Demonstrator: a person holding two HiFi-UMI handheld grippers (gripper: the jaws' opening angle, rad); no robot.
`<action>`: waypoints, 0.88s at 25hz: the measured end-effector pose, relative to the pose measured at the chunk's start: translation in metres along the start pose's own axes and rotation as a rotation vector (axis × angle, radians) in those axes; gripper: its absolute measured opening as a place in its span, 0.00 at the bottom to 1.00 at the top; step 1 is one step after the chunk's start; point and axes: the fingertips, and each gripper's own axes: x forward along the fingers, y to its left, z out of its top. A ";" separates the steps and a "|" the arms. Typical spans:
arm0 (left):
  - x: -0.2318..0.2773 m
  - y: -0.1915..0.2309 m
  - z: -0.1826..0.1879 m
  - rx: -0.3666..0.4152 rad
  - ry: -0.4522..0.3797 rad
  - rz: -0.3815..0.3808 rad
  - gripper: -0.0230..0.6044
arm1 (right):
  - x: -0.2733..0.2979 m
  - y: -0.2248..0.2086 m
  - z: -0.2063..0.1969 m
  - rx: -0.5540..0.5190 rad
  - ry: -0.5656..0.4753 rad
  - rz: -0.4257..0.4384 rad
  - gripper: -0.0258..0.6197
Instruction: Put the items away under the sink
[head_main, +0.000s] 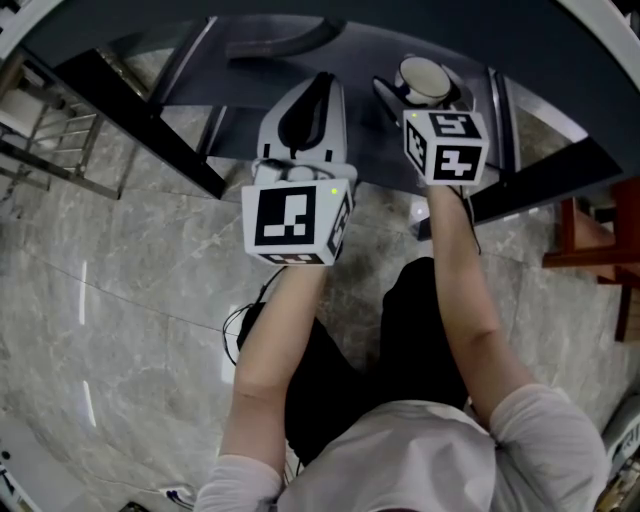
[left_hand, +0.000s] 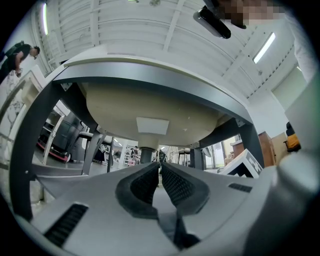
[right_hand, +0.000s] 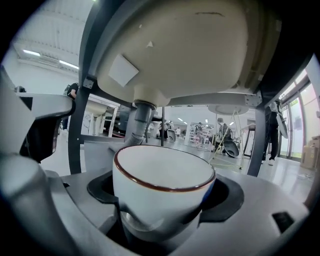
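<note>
A white cup (right_hand: 162, 185) with a brown rim sits upright between the jaws of my right gripper (right_hand: 165, 197), which is shut on its lower body. In the head view the cup (head_main: 424, 76) hangs over the dark grey shelf (head_main: 240, 95) beneath the sink, ahead of the right gripper (head_main: 415, 92). The pale underside of the sink basin (right_hand: 190, 50) and its grey drain pipe (right_hand: 139, 120) are above and behind the cup. My left gripper (head_main: 320, 88) reaches over the same shelf to the left, and its black pads (left_hand: 145, 184) meet at the tips with nothing held.
Black frame bars (head_main: 140, 115) slope down on both sides of the shelf. A metal rack (head_main: 50, 150) stands at the left and red wooden furniture (head_main: 590, 240) at the right. A small white object (head_main: 420, 212) lies on the marble floor under the right arm.
</note>
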 end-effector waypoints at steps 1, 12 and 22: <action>0.000 -0.001 0.001 0.001 -0.001 -0.001 0.07 | 0.000 0.000 -0.001 0.005 0.004 0.006 0.68; 0.002 -0.002 -0.001 0.006 0.000 0.000 0.07 | -0.003 -0.001 -0.002 -0.005 -0.004 0.038 0.70; 0.002 -0.003 -0.003 0.008 0.010 -0.005 0.07 | -0.008 -0.002 -0.003 -0.022 -0.004 0.035 0.70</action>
